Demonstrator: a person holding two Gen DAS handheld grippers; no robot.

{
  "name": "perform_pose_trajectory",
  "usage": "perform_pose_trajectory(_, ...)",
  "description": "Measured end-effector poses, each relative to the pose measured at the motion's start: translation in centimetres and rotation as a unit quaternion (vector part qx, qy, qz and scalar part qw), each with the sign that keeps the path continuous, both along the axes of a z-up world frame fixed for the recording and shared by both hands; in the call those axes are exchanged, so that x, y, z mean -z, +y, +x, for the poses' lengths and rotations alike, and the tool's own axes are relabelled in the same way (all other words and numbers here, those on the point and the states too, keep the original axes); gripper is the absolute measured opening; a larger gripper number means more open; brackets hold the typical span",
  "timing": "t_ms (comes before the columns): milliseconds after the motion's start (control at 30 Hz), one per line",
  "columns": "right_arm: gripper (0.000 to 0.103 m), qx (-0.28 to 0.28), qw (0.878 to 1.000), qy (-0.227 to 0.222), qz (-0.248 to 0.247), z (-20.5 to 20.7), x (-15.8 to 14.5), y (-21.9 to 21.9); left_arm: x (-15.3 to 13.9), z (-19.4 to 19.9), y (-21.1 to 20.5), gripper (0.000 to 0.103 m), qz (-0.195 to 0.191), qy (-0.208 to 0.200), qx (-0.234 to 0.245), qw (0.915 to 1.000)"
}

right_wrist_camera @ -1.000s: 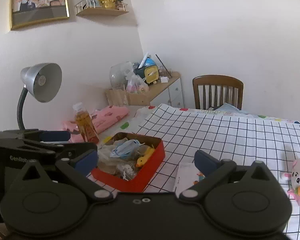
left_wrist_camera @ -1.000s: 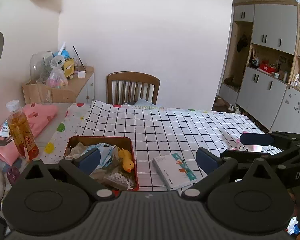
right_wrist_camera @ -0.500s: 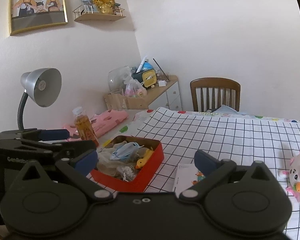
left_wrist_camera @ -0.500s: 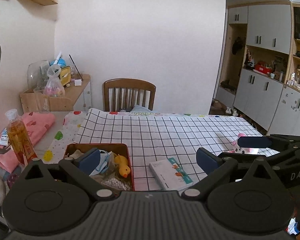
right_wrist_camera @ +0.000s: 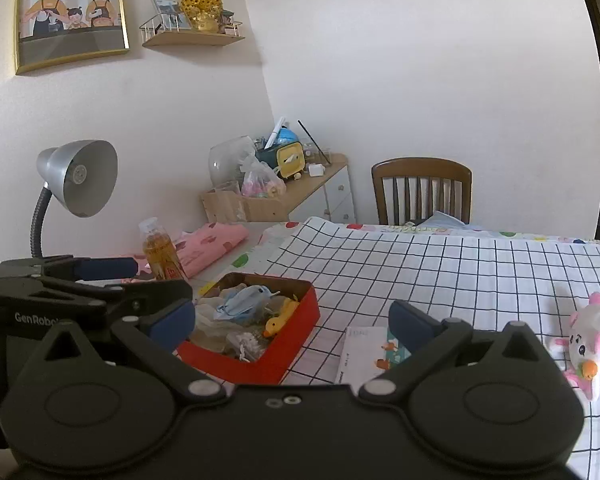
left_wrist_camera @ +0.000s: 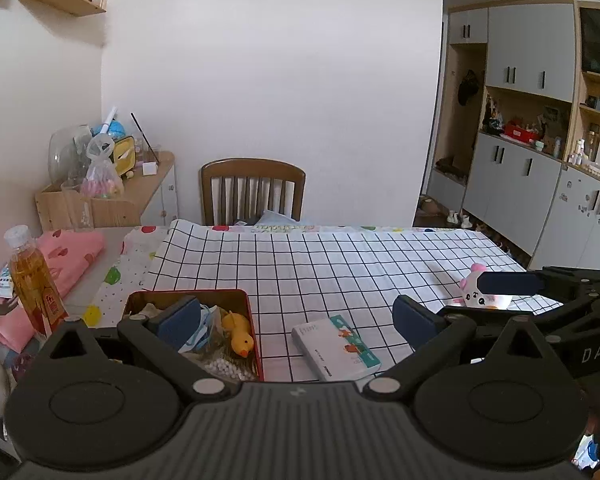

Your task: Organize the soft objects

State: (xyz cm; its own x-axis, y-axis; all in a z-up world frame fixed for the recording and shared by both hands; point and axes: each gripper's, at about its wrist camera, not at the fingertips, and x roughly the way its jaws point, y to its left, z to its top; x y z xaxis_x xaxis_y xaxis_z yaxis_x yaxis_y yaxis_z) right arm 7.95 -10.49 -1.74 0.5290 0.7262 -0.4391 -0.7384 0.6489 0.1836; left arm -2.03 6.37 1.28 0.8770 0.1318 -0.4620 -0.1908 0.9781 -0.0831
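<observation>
A red tin box [left_wrist_camera: 254,332] [right_wrist_camera: 288,344] on the checked tablecloth holds a yellow duck [left_wrist_camera: 240,334] [right_wrist_camera: 278,322], a blue face mask [right_wrist_camera: 242,300] and other soft bits. A pink and white plush toy [left_wrist_camera: 478,294] [right_wrist_camera: 590,344] lies on the cloth at the right. My left gripper [left_wrist_camera: 296,322] is open and empty, above the table's near edge in front of the box. My right gripper [right_wrist_camera: 292,320] is open and empty, held to the right of the left one; it shows in the left wrist view [left_wrist_camera: 472,298] with the plush behind it.
A small book [left_wrist_camera: 336,348] [right_wrist_camera: 364,352] lies between the box and the plush. A drink bottle [left_wrist_camera: 34,280] and a folded pink cloth [left_wrist_camera: 68,256] sit at the left. A desk lamp [right_wrist_camera: 76,184] stands left. A wooden chair [left_wrist_camera: 252,192] is at the table's far side.
Both grippers have drawn back and risen a little, so the table sits lower and farther in both views. Both stay open and empty.
</observation>
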Motion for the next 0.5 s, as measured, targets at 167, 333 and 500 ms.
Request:
perform_pose_trajectory(167, 0.103, 0.004, 1.0, 0.004, -0.001, 0.01, 0.07, -0.13, -0.01, 0.18, -0.06, 0.103, -0.002, 0.006, 0.002, 1.0)
perform_pose_trajectory(333, 0.103, 0.007, 1.0, 0.007, -0.002, -0.01, 0.21, -0.31, 0.08, 0.24, -0.17, 0.103, -0.006, 0.012, 0.001, 0.9999)
perform_pose_trajectory(500, 0.103, 0.009, 1.0, 0.01, -0.004, 0.02, 0.27, -0.41, 0.19, 0.36, -0.23, 0.103, -0.01, 0.021, -0.002, 0.9997)
